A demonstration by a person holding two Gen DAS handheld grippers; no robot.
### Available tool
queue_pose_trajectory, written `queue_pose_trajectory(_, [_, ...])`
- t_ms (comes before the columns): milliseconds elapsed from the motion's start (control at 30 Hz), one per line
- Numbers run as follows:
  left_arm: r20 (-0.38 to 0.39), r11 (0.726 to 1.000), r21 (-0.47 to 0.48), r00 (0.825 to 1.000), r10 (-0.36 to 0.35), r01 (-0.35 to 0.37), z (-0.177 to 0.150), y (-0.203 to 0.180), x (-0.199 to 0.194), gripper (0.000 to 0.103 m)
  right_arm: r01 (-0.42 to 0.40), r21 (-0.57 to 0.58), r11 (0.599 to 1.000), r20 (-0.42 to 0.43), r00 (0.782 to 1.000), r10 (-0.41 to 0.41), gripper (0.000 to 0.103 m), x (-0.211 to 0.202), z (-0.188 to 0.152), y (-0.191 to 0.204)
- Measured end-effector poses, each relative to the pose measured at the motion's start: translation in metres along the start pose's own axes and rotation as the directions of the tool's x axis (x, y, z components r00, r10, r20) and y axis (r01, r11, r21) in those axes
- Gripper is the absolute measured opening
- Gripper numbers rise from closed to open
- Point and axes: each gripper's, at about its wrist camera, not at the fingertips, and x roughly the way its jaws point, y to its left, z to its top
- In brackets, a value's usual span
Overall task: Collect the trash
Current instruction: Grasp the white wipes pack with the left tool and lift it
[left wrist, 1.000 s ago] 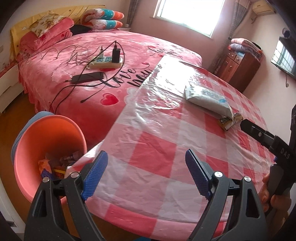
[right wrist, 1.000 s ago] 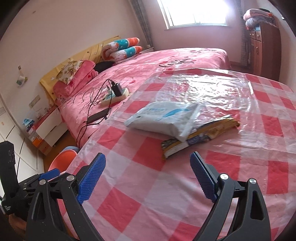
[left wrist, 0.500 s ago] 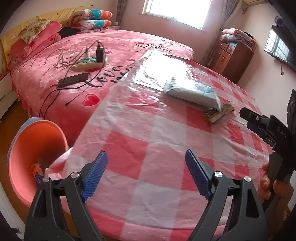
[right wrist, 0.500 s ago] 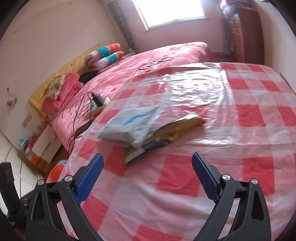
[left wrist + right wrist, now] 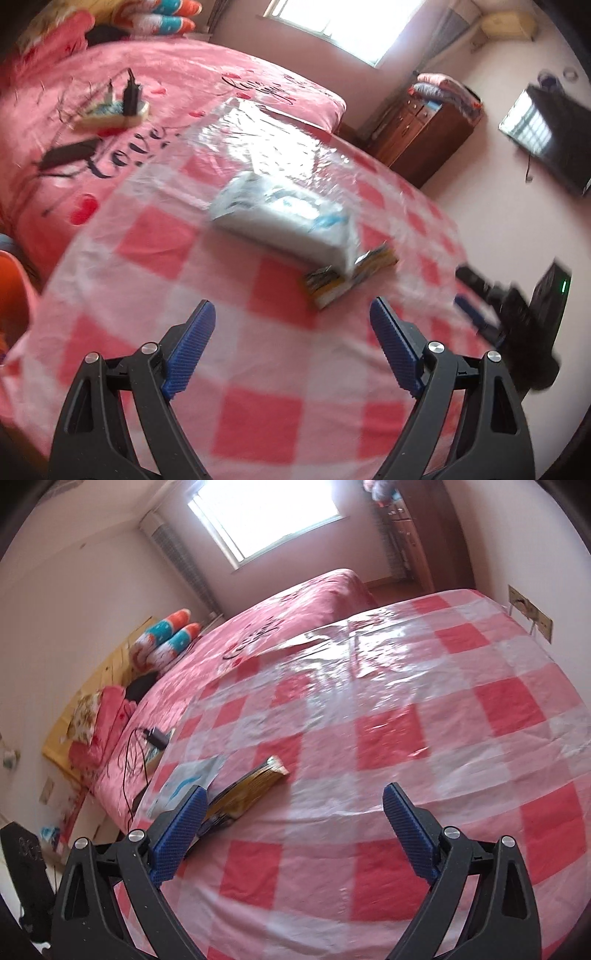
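Note:
A white and blue plastic pack (image 5: 284,221) lies on the red-checked table (image 5: 258,413), partly over a flat yellow and black wrapper (image 5: 347,280). My left gripper (image 5: 291,328) hovers open in front of them with nothing between its fingers. In the right wrist view the wrapper (image 5: 247,790) and the pack (image 5: 184,786) sit at the left, just beyond the left fingertip. My right gripper (image 5: 293,808) is open and holds nothing. It shows blurred at the right of the left wrist view as the right gripper (image 5: 491,310).
An orange bin (image 5: 11,288) stands at the table's left edge. Behind the table is a pink bed (image 5: 177,74) with a power strip (image 5: 110,114), a phone (image 5: 66,155) and cables. A wooden cabinet (image 5: 424,136) stands at the back right.
Both views have swung: the pack and wrapper now sit closer before my left gripper and have slid left in the right wrist view, which has rolled. The bin has nearly left the frame.

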Motion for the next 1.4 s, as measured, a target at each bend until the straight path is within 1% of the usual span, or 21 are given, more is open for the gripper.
queue_pose_trajectory(200, [-0.022, 0.991, -0.111, 0.997, -0.073, 0.070, 0.024, -0.010, 0.035, 0.086, -0.020, 0.041, 0.999, -0.001, 1.000, 0.020, 0.095, -0.004, 0.005, -0.017])
queue_pose_trajectory(267, [-0.021, 0.989, -0.136, 0.998, -0.062, 0.059, 0.032, -0.010, 0.047, 0.086, -0.028, 0.044, 0.999, -0.005, 1.000, 0.028, 0.095, -0.004, 0.005, -0.019])
queue_pose_trajectory(400, [-0.018, 0.975, -0.221, 0.999, -0.041, 0.036, 0.049, -0.003, 0.069, 0.086, -0.040, 0.045, 0.998, -0.008, 0.999, 0.040, 0.095, -0.005, 0.007, -0.021])
queue_pose_trajectory(467, [-0.016, 0.974, -0.225, 0.999, -0.027, 0.023, 0.056, -0.001, 0.073, 0.086, -0.044, 0.049, 0.998, -0.008, 0.999, 0.045, 0.095, -0.006, 0.008, -0.024])
queue_pose_trajectory(667, [-0.033, 0.988, -0.148, 0.999, 0.041, -0.045, 0.082, -0.013, 0.096, 0.086, -0.053, 0.077, 0.996, -0.008, 0.998, 0.054, 0.095, -0.007, 0.011, -0.034])
queue_pose_trajectory(767, [-0.048, 0.992, -0.084, 0.994, 0.093, -0.097, 0.096, -0.022, 0.112, 0.086, -0.057, 0.083, 0.995, -0.018, 0.998, 0.058, 0.095, -0.005, 0.010, -0.037])
queue_pose_trajectory(867, [-0.074, 0.988, 0.008, 0.985, 0.157, -0.157, 0.108, -0.037, 0.132, 0.086, -0.059, 0.082, 0.995, -0.025, 0.998, 0.061, 0.095, -0.003, 0.010, -0.038])
queue_pose_trajectory(967, [-0.090, 0.979, 0.087, 0.977, 0.191, -0.183, 0.115, -0.051, 0.145, 0.086, -0.063, 0.086, 0.994, -0.027, 0.997, 0.065, 0.095, -0.002, 0.009, -0.039])
queue_pose_trajectory(1033, [-0.106, 0.968, 0.144, 0.969, 0.223, -0.207, 0.120, -0.063, 0.153, 0.086, -0.063, 0.088, 0.994, -0.026, 0.998, 0.065, 0.095, -0.003, 0.009, -0.041])
queue_pose_trajectory(1100, [-0.111, 0.950, 0.198, 0.958, 0.265, -0.240, 0.120, -0.074, 0.159, 0.086, -0.065, 0.091, 0.994, -0.026, 0.997, 0.068, 0.095, -0.002, 0.010, -0.042])
queue_pose_trajectory(1167, [-0.110, 0.920, 0.269, 0.940, 0.323, -0.285, 0.119, -0.086, 0.168, 0.086, -0.067, 0.093, 0.993, -0.025, 0.997, 0.069, 0.095, -0.002, 0.010, -0.043])
queue_pose_trajectory(1300, [-0.104, 0.886, 0.353, 0.929, 0.355, -0.299, 0.114, -0.102, 0.176, 0.087, -0.071, 0.093, 0.993, -0.035, 0.997, 0.074, 0.095, 0.000, 0.009, -0.044])
queue_pose_trajectory(1333, [-0.093, 0.872, 0.376, 0.923, 0.373, -0.314, 0.113, -0.105, 0.177, 0.087, -0.073, 0.093, 0.993, -0.036, 0.996, 0.077, 0.095, 0.001, 0.010, -0.045])
queue_pose_trajectory(1400, [-0.075, 0.858, 0.397, 0.920, 0.384, -0.326, 0.111, -0.107, 0.177, 0.087, -0.076, 0.091, 0.993, -0.036, 0.996, 0.080, 0.095, 0.001, 0.010, -0.044])
